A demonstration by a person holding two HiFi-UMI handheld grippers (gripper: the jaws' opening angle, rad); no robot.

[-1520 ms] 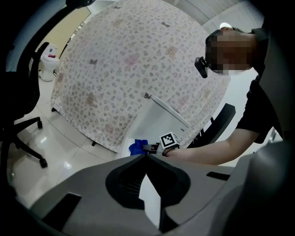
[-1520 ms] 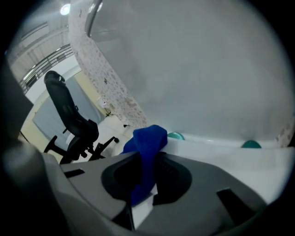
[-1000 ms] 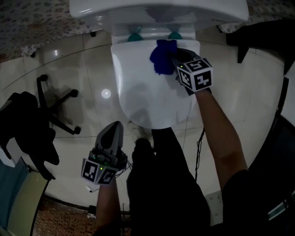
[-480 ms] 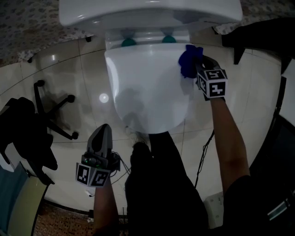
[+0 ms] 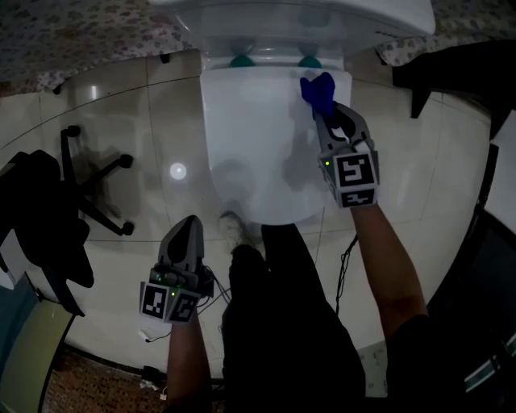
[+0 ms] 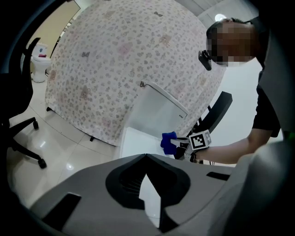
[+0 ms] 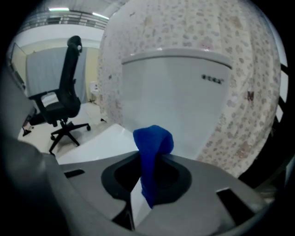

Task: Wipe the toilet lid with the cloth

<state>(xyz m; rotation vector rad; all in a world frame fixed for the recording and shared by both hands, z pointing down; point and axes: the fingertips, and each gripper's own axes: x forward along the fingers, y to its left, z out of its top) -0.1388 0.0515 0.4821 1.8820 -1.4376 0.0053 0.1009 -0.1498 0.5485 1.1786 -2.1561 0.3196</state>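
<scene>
The closed white toilet lid (image 5: 250, 153) lies below the tank (image 5: 298, 16). My right gripper (image 5: 326, 113) is over the lid's back right corner, shut on a blue cloth (image 5: 317, 93) that sticks out past its tips toward the hinges. In the right gripper view the cloth (image 7: 154, 143) hangs bunched between the jaws, with the lid (image 7: 101, 143) and tank (image 7: 175, 92) ahead. My left gripper (image 5: 189, 224) is low at the front left, over the floor tiles beside the person's leg, jaws together and holding nothing. The left gripper view shows the cloth (image 6: 168, 142) far off on the lid (image 6: 138, 143).
A black office chair (image 5: 48, 226) with its star base (image 5: 97, 185) stands on the tiles to the left. Floral fabric (image 5: 64, 32) lines the back wall. A dark object (image 5: 451, 64) sits at the upper right. The person's dark legs (image 5: 274, 314) stand before the bowl.
The right gripper carried the cloth from the lid's back middle out to the right edge, then back in to the back right corner. The left gripper stayed low.
</scene>
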